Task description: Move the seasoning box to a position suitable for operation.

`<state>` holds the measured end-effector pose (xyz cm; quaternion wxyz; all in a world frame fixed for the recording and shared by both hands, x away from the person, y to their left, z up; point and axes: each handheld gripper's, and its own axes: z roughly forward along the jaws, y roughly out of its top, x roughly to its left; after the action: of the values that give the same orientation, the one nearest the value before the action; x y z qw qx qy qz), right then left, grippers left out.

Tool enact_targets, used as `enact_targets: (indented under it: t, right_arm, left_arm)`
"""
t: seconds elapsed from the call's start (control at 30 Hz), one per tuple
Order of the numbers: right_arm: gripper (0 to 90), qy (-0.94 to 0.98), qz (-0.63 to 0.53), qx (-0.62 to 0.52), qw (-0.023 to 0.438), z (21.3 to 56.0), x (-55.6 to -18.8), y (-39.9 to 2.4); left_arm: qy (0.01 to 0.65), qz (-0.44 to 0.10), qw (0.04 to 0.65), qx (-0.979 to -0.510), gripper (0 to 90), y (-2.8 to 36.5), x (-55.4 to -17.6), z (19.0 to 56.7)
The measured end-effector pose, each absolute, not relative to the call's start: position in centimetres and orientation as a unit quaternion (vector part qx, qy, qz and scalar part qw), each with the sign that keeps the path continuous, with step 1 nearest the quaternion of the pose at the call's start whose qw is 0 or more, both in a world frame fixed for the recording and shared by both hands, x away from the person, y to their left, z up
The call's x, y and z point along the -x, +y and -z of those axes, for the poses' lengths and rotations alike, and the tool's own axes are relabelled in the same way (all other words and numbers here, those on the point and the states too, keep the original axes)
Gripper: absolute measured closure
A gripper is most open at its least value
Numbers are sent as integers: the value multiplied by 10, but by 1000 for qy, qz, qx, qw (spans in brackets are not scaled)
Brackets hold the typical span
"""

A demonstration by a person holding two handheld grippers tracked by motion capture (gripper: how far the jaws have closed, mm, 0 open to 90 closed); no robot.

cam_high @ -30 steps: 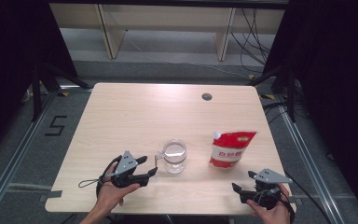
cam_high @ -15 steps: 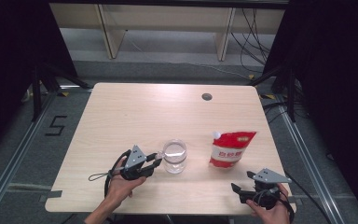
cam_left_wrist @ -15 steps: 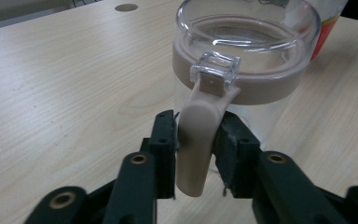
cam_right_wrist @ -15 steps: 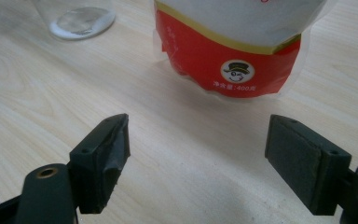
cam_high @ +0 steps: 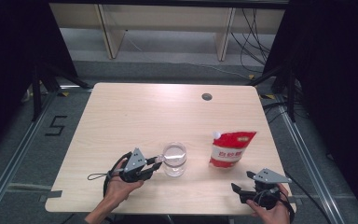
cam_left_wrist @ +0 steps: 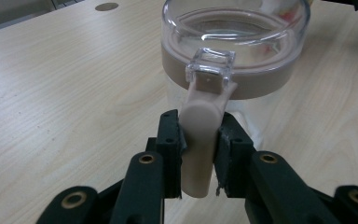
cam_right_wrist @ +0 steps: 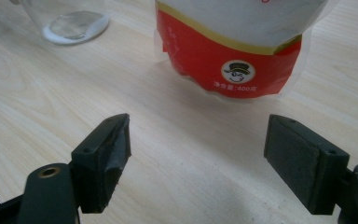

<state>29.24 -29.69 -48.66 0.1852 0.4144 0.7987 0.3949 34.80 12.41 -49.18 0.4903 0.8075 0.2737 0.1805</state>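
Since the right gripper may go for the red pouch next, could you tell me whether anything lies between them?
Nothing visible does. The right gripper is open, and only bare table lies between it and the red pouch; the jar sits off to the side.

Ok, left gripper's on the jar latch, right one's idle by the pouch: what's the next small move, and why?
Probably lift the latch with the left gripper to free the lid. Its jaws have just been closing and now pinch the latch on both sides, and the jar is shut. The right gripper waits open, short of the pouch.
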Motion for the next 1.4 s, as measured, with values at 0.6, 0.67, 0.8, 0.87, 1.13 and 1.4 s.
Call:
enact_targets:
  t: [0.6,0.67,0.8,0.87,1.13,1.4]
  right_arm:
    - [243,800,-397,-412,177,487,-291,-296]
    - [243,799,-398,-412,181,487,-291,-296]
    - [243,803,-398,-407,176,486,-291,-295]
    - [243,799,-395,-419,173,486,-288,-293]
    - [243,809,-397,-396,177,488,-292,-290]
    - [243,807,-396,-406,165,488,-291,-287]
  left_arm:
    - [236,-146,509,-815,732,135,-328,494]
    - [231,-148,511,-814,732,136,-327,494]
    - [228,-143,513,-815,732,137,-324,494]
    - [221,-138,516,-816,732,138,-322,495]
    - [216,-135,515,-818,726,141,-318,495]
    - [252,-143,509,-811,408,146,-315,491]
